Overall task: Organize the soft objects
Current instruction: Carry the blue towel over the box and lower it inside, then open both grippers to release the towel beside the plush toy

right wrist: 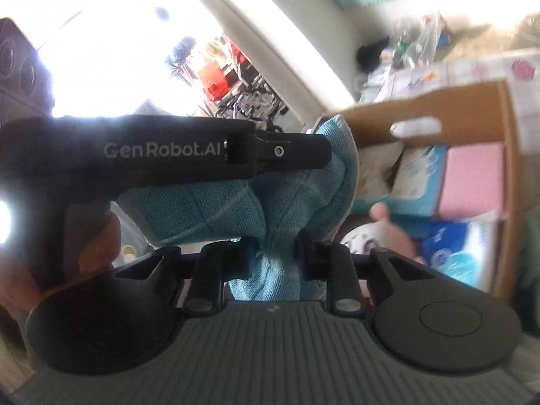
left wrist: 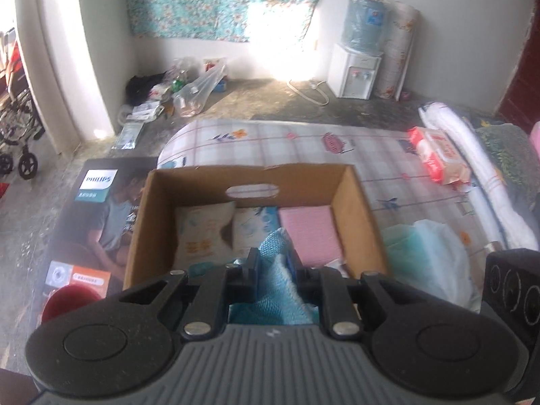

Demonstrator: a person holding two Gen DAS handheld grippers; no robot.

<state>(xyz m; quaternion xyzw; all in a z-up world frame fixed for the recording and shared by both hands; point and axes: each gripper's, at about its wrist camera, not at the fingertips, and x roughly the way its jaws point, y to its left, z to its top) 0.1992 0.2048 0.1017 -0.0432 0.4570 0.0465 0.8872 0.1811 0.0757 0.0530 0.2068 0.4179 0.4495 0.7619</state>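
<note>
A teal woven cloth (left wrist: 270,303) is stretched between both grippers above the near edge of an open cardboard box (left wrist: 249,177). My left gripper (left wrist: 272,261) is shut on one bunched end of it. In the right wrist view my right gripper (right wrist: 276,253) is shut on the other end of the cloth (right wrist: 209,209). There the left gripper (right wrist: 320,150) comes in from the left, side on, with a hand (right wrist: 98,243) around its handle. The box (right wrist: 371,121) holds a pink pack (left wrist: 307,233), pale tissue packs (left wrist: 202,233) and a blue pack (right wrist: 455,246).
The box stands on a patterned floor mat (left wrist: 270,141). A flat Philips carton (left wrist: 101,209) and a red bowl (left wrist: 71,300) lie left of it. On the right are a white plastic bag (left wrist: 432,253), a red wipes pack (left wrist: 438,158) and a rolled white mat (left wrist: 472,168).
</note>
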